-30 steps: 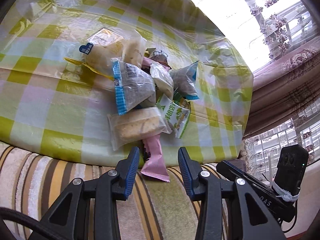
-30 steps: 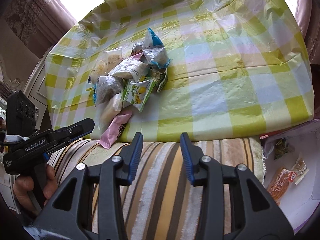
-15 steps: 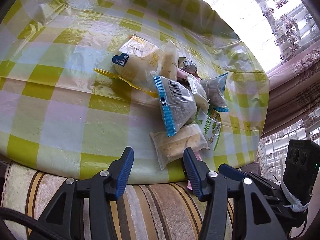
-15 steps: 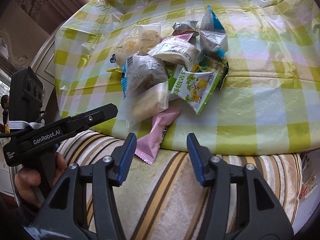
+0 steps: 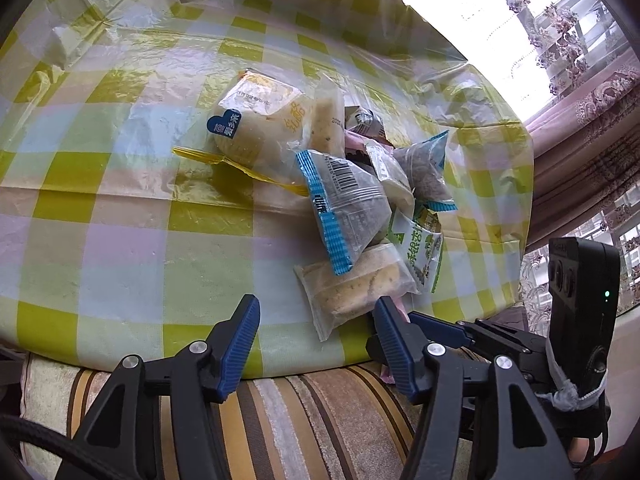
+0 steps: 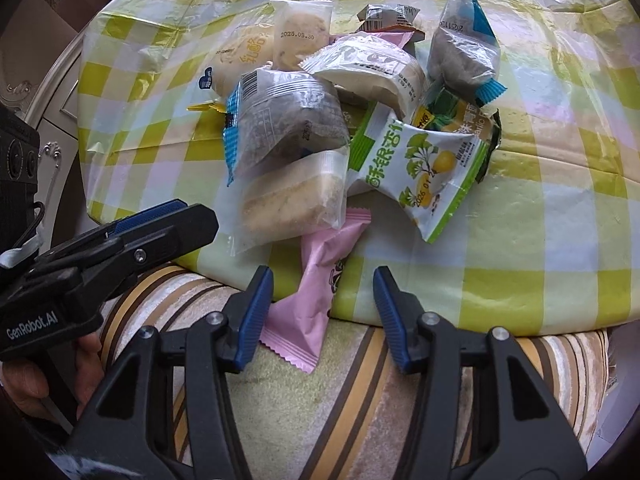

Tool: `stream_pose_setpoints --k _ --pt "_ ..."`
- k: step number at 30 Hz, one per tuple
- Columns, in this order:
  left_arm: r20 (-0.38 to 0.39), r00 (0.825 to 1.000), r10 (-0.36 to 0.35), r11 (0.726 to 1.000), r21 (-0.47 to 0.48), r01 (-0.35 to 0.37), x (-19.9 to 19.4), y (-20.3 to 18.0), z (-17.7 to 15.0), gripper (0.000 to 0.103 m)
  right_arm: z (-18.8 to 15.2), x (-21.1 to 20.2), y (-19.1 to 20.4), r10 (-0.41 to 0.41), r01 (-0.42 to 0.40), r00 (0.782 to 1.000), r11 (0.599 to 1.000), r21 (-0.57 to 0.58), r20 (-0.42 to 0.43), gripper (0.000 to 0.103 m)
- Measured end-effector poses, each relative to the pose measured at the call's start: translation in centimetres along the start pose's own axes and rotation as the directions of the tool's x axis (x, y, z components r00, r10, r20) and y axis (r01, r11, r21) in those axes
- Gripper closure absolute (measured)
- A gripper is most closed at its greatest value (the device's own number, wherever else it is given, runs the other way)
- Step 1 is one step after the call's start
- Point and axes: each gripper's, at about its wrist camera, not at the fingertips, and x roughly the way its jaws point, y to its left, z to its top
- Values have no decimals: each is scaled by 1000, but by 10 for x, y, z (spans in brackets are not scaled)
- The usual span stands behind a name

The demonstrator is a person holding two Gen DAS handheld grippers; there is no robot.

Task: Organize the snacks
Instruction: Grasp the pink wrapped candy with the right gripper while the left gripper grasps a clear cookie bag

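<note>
A pile of wrapped snacks lies on a green-checked plastic tablecloth (image 5: 120, 208). It holds a clear pack with a pale cake (image 5: 352, 284) (image 6: 296, 196), a blue-edged dark bun pack (image 5: 344, 204) (image 6: 280, 128), a green-white pack (image 6: 420, 168), a round bread pack (image 5: 260, 124) and a pink wrapper (image 6: 316, 292) hanging over the cloth's front edge. My left gripper (image 5: 316, 340) is open and empty, just short of the cake pack. My right gripper (image 6: 322, 312) is open, with the pink wrapper lying between its fingers, not gripped.
A striped cushion surface (image 6: 360, 400) (image 5: 300, 420) runs under both grippers in front of the cloth. The left gripper shows in the right wrist view (image 6: 120, 236), close left of the pile. Curtains and a bright window (image 5: 520, 20) stand behind the table.
Both grippers have moved forward toward the pile. The right one has shifted left and now straddles the pink wrapper. The left one has slid left, off the pink wrapper, and opened wider.
</note>
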Motion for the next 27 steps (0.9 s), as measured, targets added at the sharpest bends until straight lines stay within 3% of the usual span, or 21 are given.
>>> stream_pose_setpoints --k 6,11,16,19,25,27 --pt "-29 1000 -2 999 46 4 7 -8 1 42 7 8 9 -53 53 999 998 -22 11 78" --pt "-43 999 28 991 132 -22 13 -18 4 36 2 5 -3 -29 29 999 999 14 22 81" --pt "-64 995 76 962 266 -57 23 -34 7 34 -4 -8 -22 -51 48 998 997 66 46 81" --pt "-97 990 99 938 342 -61 33 -44 7 34 -8 -14 -36 -65 59 996 993 101 56 81" --pt "-81 984 156 876 472 -100 42 -61 8 34 -16 -28 -53 -85 73 993 988 134 84 81" --pt "-92 985 149 862 500 -84 45 -63 9 34 -18 -31 -58 -86 72 992 987 144 92 81"
